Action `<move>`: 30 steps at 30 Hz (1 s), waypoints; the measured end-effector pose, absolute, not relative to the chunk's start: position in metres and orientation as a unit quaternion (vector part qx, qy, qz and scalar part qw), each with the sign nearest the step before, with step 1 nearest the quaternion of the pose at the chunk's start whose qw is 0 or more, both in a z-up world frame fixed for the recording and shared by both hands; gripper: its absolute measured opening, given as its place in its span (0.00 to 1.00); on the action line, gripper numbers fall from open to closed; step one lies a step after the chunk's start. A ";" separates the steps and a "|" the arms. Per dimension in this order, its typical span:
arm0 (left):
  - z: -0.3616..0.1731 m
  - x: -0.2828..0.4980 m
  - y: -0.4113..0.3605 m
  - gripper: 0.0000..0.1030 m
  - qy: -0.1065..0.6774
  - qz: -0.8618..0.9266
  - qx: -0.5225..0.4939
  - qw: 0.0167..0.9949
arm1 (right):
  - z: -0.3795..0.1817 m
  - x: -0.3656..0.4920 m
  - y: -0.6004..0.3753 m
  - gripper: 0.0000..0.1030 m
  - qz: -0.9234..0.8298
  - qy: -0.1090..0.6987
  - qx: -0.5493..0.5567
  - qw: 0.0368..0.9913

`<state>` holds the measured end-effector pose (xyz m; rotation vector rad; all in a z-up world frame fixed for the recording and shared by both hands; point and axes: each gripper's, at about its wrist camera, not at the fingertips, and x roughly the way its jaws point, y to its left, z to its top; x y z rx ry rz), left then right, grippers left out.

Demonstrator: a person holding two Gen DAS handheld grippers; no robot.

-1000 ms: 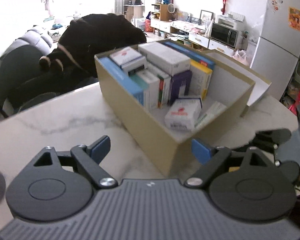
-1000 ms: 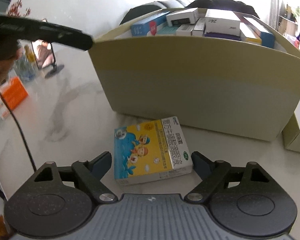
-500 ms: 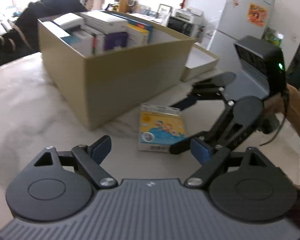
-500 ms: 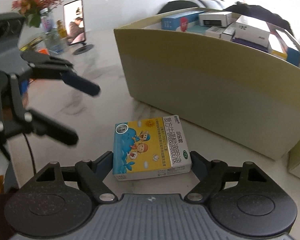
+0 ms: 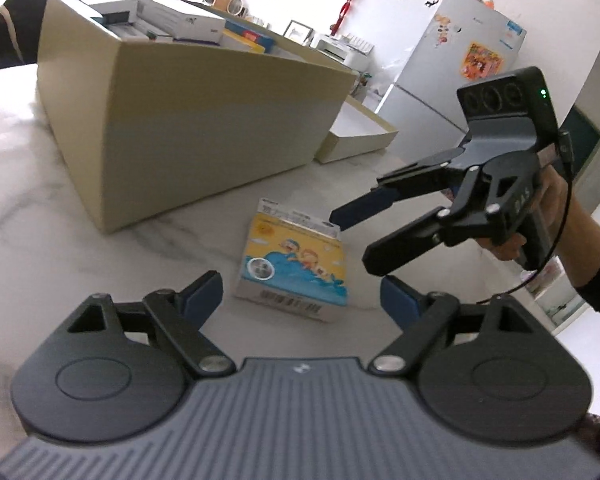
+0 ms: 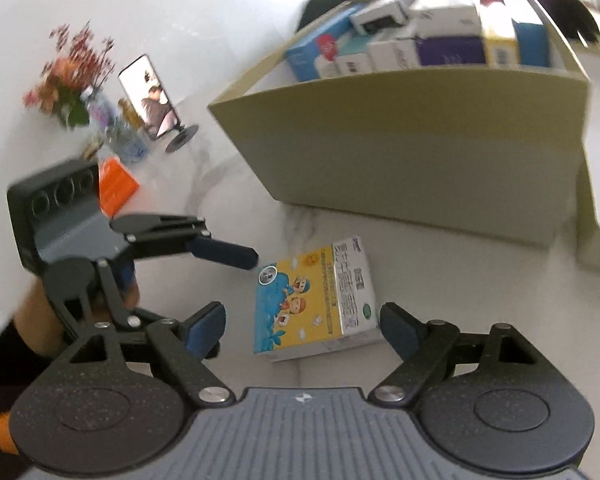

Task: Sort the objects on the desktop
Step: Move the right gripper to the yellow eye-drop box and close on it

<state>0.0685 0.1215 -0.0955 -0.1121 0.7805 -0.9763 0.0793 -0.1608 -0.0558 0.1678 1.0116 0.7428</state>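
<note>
**Two open grippers around a small cartoon box**

A small box point(image 5: 296, 264) with a yellow and blue cartoon picture lies flat on the white marble desk point(image 5: 24, 152). It sits just in front of the big tan box point(image 5: 204, 120), near that box's front corner, but not touching it.

The left gripper point(image 5: 300, 292) is wide open. Its two blue pads stand on each side of the small box's near end and do not press on it. Nothing is held.

The right gripper point(image 6: 302, 322) is opening right now. The small box point(image 6: 312, 300) lies between its blue pads, with a gap on each side, so it is not gripped. In the left wrist view this gripper point(image 5: 352, 240) comes in from the right, held by a hand point(image 5: 540, 216) in a dark sleeve, with its tips just beside the small box's far corner.

The big tan box is full of medicine packs point(image 6: 420, 40) standing close together. Its flat lid point(image 5: 360, 136) lies on the desk just beside it.

Near the far edge of the desk stand a vase of red flowers point(image 6: 76, 80), a phone on a stand point(image 6: 152, 100) and an orange pack point(image 6: 116, 184).
</note>
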 end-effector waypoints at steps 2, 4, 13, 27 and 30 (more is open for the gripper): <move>-0.097 0.066 0.117 0.83 0.365 -0.461 -0.047 0.808 | -0.057 0.077 -0.162 0.84 0.339 0.482 0.086 0.803; -0.096 0.065 0.114 0.83 0.364 -0.465 -0.042 0.806 | -0.058 0.075 -0.163 0.84 0.335 0.489 0.092 0.800; -0.094 0.050 0.095 0.83 0.359 -0.505 -0.037 0.784 | -0.060 0.078 -0.157 0.84 0.329 0.499 0.099 0.796; -0.095 0.032 0.113 0.84 0.338 -0.472 -0.089 0.809 | -0.054 0.091 -0.138 0.83 0.283 0.489 0.013 0.825; -0.094 0.026 0.136 0.85 0.323 -0.436 -0.122 0.831 | -0.057 0.091 -0.131 0.83 0.275 0.489 -0.017 0.828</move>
